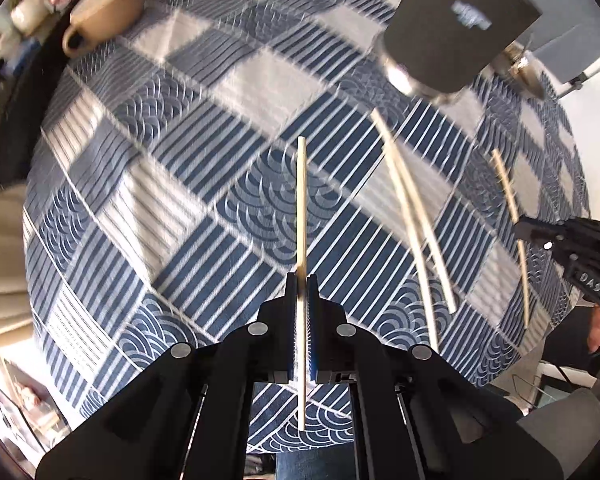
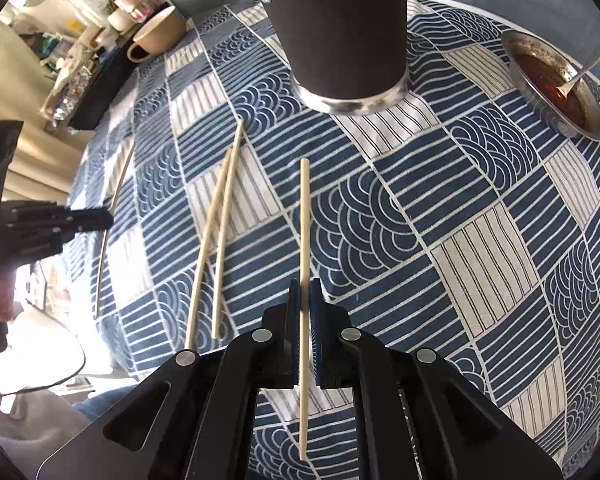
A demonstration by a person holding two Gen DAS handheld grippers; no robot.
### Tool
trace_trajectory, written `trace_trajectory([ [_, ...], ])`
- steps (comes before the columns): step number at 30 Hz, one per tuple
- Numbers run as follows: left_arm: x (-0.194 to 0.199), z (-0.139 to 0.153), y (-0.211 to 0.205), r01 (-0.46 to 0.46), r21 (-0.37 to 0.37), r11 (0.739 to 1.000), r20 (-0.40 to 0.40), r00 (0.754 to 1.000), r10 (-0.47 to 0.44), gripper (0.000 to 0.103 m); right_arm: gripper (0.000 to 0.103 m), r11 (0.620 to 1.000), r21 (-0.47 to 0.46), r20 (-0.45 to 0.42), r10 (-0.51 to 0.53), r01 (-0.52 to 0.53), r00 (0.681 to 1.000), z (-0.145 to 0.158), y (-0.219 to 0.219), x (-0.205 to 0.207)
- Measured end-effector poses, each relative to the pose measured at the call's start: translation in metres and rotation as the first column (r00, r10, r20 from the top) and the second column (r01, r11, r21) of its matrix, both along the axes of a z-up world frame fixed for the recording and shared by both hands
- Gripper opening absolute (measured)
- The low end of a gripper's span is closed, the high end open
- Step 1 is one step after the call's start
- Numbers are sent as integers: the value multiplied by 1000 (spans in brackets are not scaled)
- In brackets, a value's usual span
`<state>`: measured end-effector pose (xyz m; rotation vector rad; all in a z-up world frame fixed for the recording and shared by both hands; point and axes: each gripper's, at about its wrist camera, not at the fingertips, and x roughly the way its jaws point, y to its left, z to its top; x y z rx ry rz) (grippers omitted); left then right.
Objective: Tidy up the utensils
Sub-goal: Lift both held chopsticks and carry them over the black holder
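Evidently light, stiff and slippery, each chopstick is pinched mid-length: left gripper and right gripper each hold one.

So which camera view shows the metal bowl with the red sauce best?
The right wrist view: the metal bowl is sharp, with its sauce and spoon visible. In the left wrist view, the bowl is blurred and partly hidden behind the dark cup.

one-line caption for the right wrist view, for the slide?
Right gripper clamps one chopstick above the patterned tablecloth, aimed toward the dark cylindrical holder; two chopsticks lie alongside.
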<state>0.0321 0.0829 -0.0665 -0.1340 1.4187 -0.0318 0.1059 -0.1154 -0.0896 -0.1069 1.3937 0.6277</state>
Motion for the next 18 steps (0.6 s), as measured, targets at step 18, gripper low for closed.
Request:
trace_trajectory([
  [18,71,93,-30,151,71,986,210,964,-162,5,5,993,118,220,-50,24,974,104,3,43],
])
